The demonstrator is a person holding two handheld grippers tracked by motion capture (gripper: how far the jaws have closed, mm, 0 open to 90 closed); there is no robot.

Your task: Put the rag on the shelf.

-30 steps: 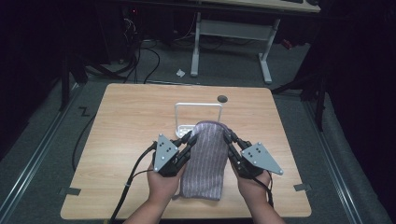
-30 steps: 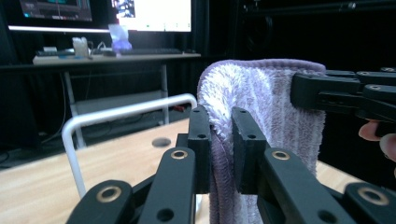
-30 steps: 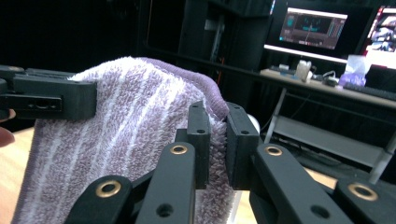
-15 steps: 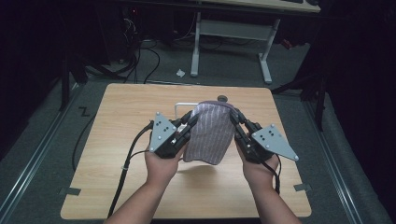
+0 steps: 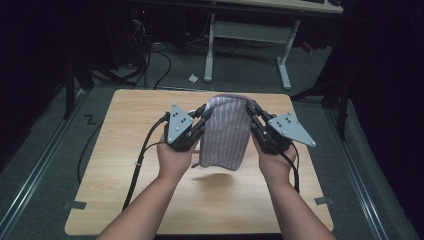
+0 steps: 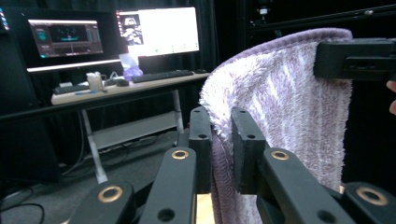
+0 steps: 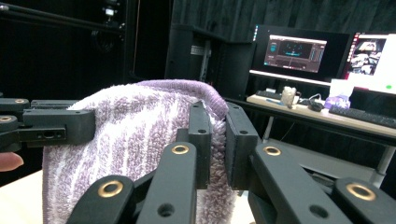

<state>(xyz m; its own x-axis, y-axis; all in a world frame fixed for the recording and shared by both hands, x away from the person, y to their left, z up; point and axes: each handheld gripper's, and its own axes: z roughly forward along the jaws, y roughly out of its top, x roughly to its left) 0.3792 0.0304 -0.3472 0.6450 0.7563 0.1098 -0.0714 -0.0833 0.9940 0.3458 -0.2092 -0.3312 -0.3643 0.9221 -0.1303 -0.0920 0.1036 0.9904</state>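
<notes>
High view shows the striped purple towel [image 5: 226, 131] lifted clear of the wooden surface [image 5: 125, 165], hanging in the air between the two hands with its shadow on the wood below — a second ago its lower part still lay flat on the surface, and half a second ago it was only partly raised. The left tool [image 5: 201, 121] is clamped on the towel's left top corner, and the right tool [image 5: 253, 118] on its right top corner; both have risen and moved forward since the earlier pictures. Left gripper view has the fluffy cloth [image 6: 285, 107] pinched tight between its own two black jaws, with the other tool [image 6: 355, 58] gripping the far edge. Right gripper view shows the same — towel [image 7: 135, 135] squeezed between the jaws, the opposite tool [image 7: 51, 127] holding the other corner.
</notes>
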